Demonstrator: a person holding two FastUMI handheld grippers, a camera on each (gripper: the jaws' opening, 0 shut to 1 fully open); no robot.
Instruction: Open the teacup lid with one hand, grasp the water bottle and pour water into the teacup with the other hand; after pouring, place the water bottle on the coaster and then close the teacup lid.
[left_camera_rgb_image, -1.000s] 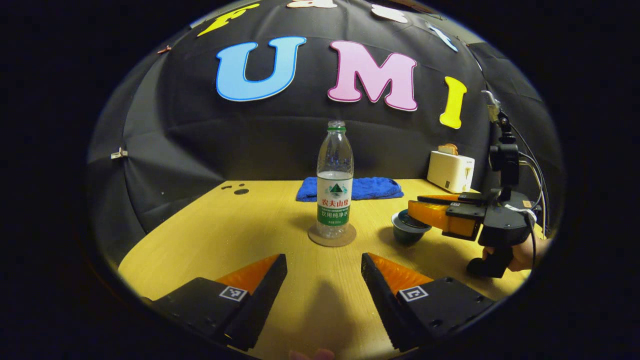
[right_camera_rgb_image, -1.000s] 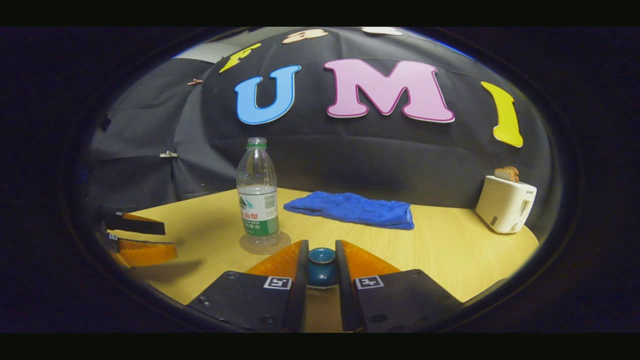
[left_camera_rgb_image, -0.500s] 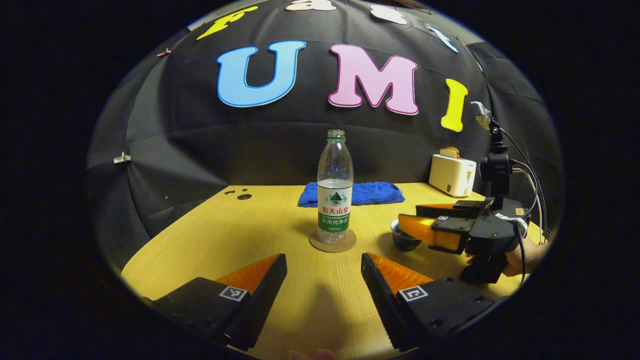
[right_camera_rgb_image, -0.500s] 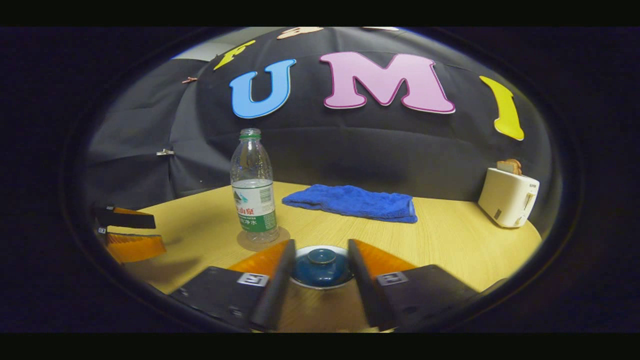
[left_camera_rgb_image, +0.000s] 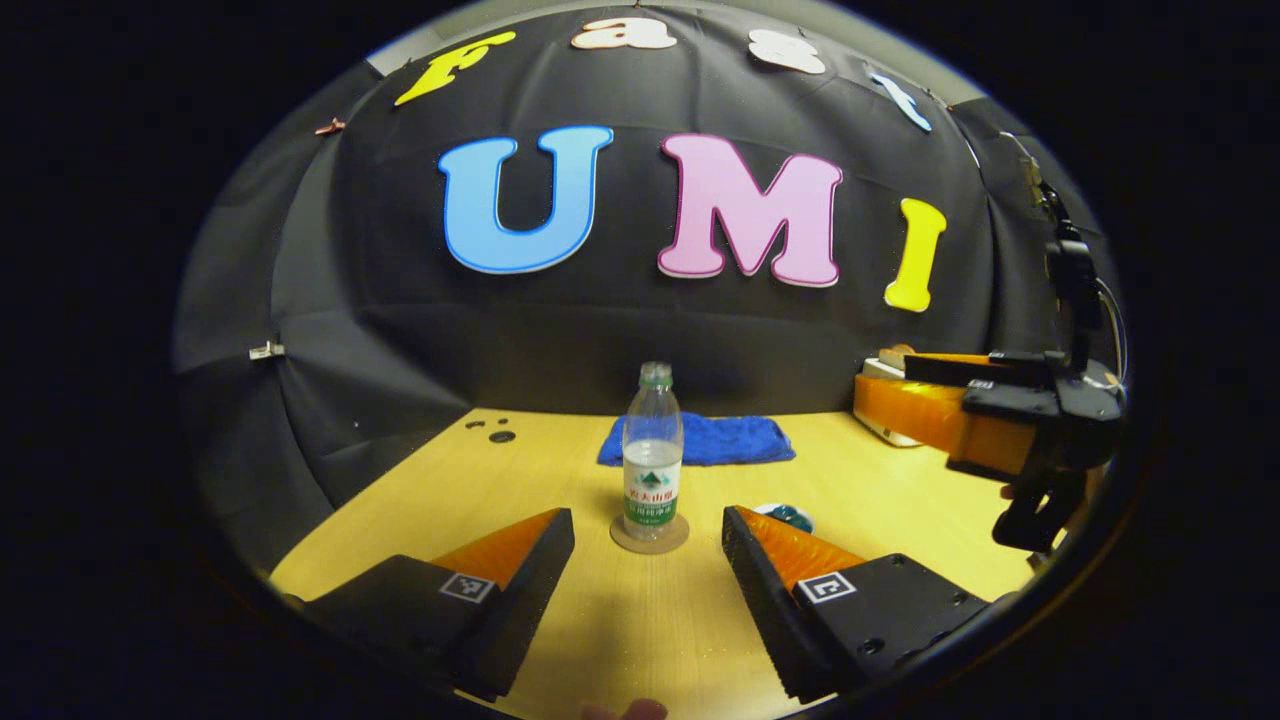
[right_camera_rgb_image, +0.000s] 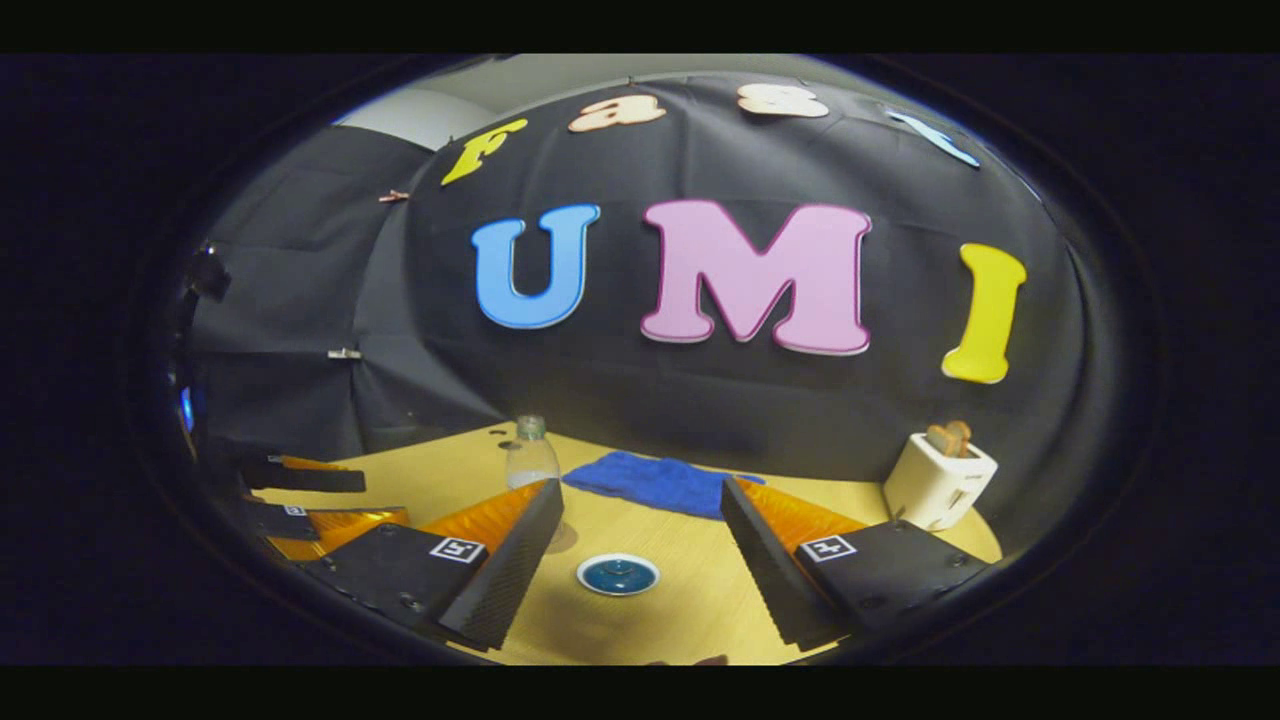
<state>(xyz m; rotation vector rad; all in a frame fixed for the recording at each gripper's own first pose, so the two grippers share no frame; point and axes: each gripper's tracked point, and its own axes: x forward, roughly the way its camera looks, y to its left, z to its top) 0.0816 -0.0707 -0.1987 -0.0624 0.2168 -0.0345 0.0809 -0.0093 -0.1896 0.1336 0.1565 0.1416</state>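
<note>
- On the yellow table (left_camera_rgb_image: 450, 480), the water bottle (left_camera_rgb_image: 652, 460) stands upright on its round coaster (left_camera_rgb_image: 650, 535), at about 12 o'clock just ahead of the left gripper (left_camera_rgb_image: 648, 535).
- Left gripper: its fingers are spread wide and hold nothing; the bottle sits on the line between them but apart from both.
- The teacup (right_camera_rgb_image: 618, 575) sits at 6 o'clock in the right gripper view, lid (right_camera_rgb_image: 617, 571) on, between and below the fingers of the right gripper (right_camera_rgb_image: 640, 510), which are also spread and empty. In the left gripper view, part of the cup shows at about 4 o'clock from the bottle, past the right-hand finger.
- The right gripper hangs high at 3 o'clock in the left gripper view, well above the table.
- Judged from how things lie, the task looks finished: bottle on coaster, cup covered.
- Handling, as a judgement: the bottle is thin clear plastic, about half full, so light but top-wobbly and easily dented; its wet-smooth wall may slip. Best taken at the labelled waist, squarely, with modest squeeze.
- The cup and lid look glazed ceramic: stiff, slick, breakable. The lid's small centre knob is the place to pinch, lifted straight up.
- A blue towel (left_camera_rgb_image: 700, 440) lies at 12 o'clock behind the bottle; a white toaster (right_camera_rgb_image: 938, 482) stands at 3 o'clock in the right gripper view.
</note>
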